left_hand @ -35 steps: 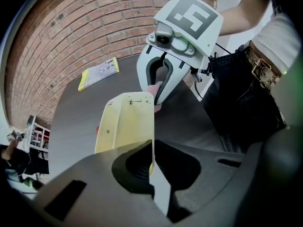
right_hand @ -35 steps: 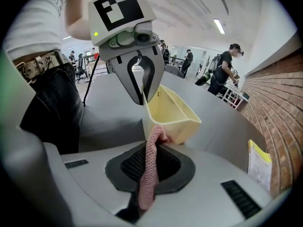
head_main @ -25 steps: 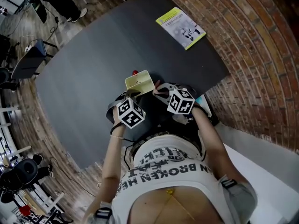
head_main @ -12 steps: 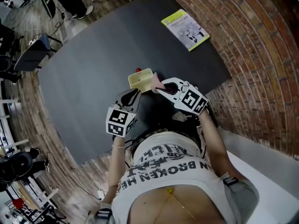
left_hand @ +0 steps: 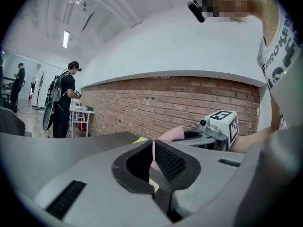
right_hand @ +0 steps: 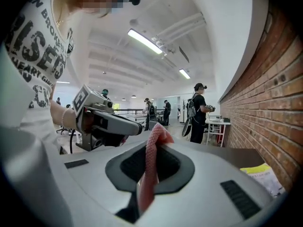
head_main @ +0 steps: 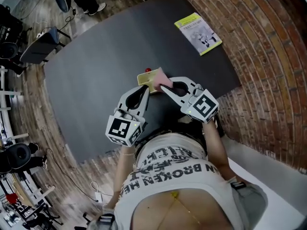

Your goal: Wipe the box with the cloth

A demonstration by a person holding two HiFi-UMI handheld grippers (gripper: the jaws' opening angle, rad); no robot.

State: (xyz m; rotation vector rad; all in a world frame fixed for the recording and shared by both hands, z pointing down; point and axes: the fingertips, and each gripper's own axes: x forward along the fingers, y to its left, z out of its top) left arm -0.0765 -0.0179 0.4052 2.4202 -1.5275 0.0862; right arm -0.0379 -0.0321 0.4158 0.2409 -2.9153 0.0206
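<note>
**Observer:** Where is the box (head_main: 144,77)?

**Operator:** Over the worktop (head_main: 96,66). My left hand-held gripper (head_main: 143,89) is closing its jaws on one thin wall.

**Observer:** And the hazard?

**Operator:** That narrow bite. My right hand-held gripper (head_main: 164,86) is clamped on the cloth (head_main: 159,77), and a hard wipe could twist the box free.

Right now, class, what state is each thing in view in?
box, gripped by its wall in the left hand-held gripper, jaws closing on it.
pink cloth, clamped in the shut right hand-held gripper, beside the box.
booklet, closed, lying flat on the table.
</note>
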